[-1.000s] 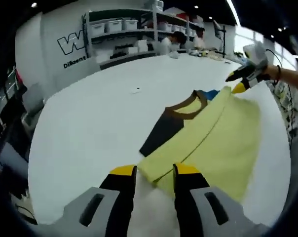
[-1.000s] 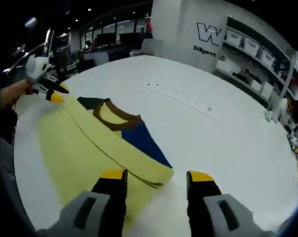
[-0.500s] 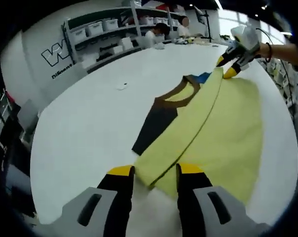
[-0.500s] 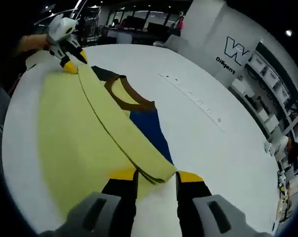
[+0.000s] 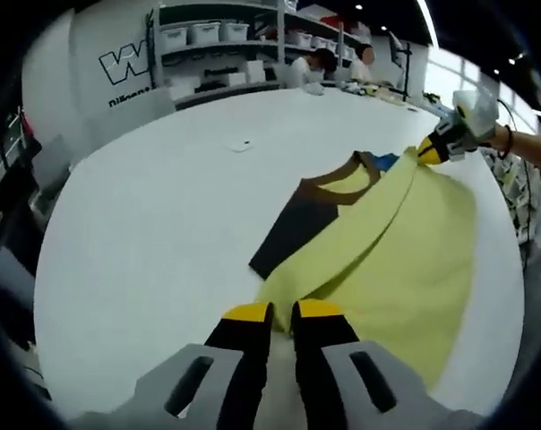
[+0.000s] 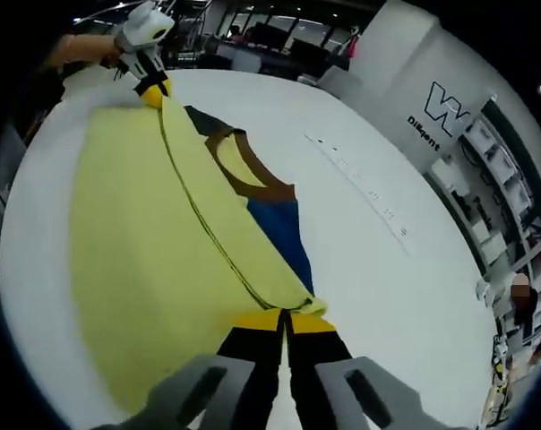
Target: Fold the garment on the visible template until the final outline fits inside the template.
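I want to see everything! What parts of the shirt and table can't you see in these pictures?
- Shirt: its near hem, left gripper view, hidden behind the left gripper.
- Template: cannot be made out in either view.
- Small object on the table: left gripper view, too small to identify.
- Table markings: right gripper view, too small to read.

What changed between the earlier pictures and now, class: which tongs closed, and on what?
Both tongs closed: the left tongs and the right tongs, open a second ago, now each pinch a corner of the yellow shirt's folded hem. The shirt stayed spread on the white table, brown collar still showing.
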A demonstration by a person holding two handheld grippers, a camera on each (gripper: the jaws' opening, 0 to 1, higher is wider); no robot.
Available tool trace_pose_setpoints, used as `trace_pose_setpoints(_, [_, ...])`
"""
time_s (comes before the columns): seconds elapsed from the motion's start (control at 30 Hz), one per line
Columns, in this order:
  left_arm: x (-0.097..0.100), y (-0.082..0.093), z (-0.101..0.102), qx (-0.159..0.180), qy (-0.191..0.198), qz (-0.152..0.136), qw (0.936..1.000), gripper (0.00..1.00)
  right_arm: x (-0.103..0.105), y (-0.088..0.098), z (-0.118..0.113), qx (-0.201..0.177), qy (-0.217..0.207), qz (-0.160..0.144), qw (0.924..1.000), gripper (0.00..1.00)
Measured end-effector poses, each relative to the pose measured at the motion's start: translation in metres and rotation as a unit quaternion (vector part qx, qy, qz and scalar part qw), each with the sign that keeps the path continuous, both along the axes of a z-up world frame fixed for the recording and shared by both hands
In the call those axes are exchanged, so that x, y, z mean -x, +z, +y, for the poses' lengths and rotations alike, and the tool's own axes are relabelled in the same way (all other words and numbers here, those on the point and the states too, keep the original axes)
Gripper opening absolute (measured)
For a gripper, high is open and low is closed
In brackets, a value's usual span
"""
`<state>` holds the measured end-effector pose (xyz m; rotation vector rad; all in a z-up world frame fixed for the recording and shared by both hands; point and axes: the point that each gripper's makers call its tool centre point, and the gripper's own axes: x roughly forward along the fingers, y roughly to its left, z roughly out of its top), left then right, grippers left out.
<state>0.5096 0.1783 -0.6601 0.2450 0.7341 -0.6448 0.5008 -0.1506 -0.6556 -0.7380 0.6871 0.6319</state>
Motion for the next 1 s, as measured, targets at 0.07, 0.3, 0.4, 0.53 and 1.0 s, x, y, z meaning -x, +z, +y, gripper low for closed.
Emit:
trace_pose_setpoints(0.07, [0.001, 0.003, -0.003, 0.021, 0.015, 0.012, 0.9996, 0.09, -0.004, 0.004, 0.0, -0.01, -0.008, -0.002, 0.9999, 0.0])
trace_pose_setpoints(0.3, [-0.002, 0.007, -0.006, 0.037, 0.035, 0.019, 0.9985, 0.09, -0.021, 0.02, -0.002, -0.062, -0.062, -0.023, 0.9959, 0.0])
trace_pose_setpoints(0.4, [-0.007, 0.017, -0.009, 0.078, 0.058, 0.025, 0.995, 0.09, -0.027, 0.025, -0.005, -0.085, -0.089, -0.026, 0.9921, 0.0])
trace_pose_setpoints(0.53, [-0.017, 0.029, -0.01, 0.141, 0.098, 0.044, 0.9842, 0.09, -0.035, 0.028, -0.008, -0.121, -0.128, -0.022, 0.9841, 0.0])
trace_pose_setpoints(1.0, [-0.056, 0.021, 0.009, 0.157, 0.219, 0.029, 0.9626, 0.07, -0.049, 0.016, -0.014, -0.188, -0.238, -0.001, 0.9528, 0.0])
